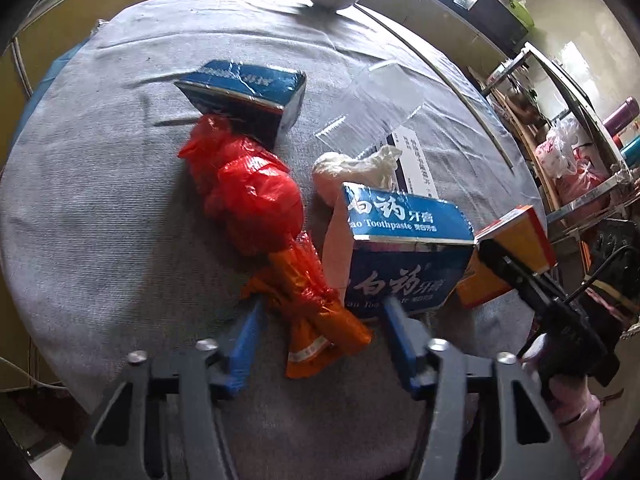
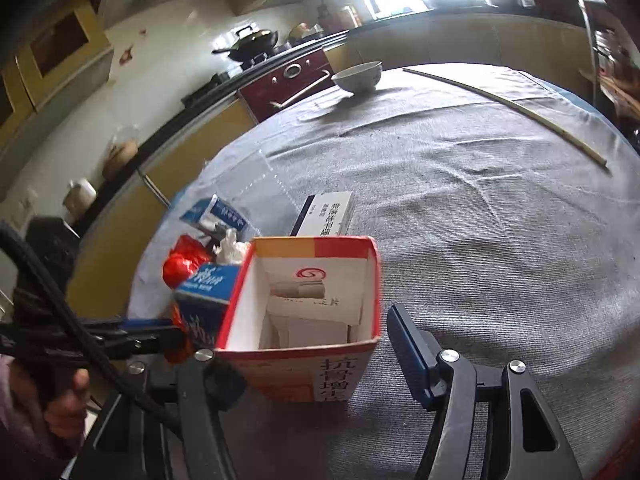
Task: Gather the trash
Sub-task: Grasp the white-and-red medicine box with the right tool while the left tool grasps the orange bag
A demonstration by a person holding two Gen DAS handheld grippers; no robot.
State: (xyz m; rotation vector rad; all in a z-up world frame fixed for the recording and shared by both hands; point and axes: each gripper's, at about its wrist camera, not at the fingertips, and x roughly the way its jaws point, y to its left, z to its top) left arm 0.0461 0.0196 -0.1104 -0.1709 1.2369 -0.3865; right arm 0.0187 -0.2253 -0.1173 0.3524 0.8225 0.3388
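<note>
Both grippers are down over the heap of trash on the grey tablecloth. On the left side, the left gripper has its blue fingers spread to either side of an orange wrapper; that wrapper lies in the gap, and neither pad looks pressed on it. Just past the fingertips a knotted red plastic bag touches the wrapper's far end. Hard against the right-hand finger stands a blue toothpaste box, which crowds that side of the gap. A second blue toothpaste box lies beyond the red bag, and a crumpled white tissue sits between the two boxes, beside a clear plastic sheet.

Over at the other hand, the right gripper straddles an open red-and-yellow carton with paper leaflets inside. Its left finger is at the carton's near corner and looks to be touching it; the right finger stands clear of the carton wall, so the jaws are parted and not pinching. The nearer toothpaste box leans against the carton's left side, so the two grippers work just beside each other. Behind the carton lies a white medicine box. Well apart, at the far edge of the table, a white bowl stands, and a long thin stick lies across the cloth on the right.
</note>
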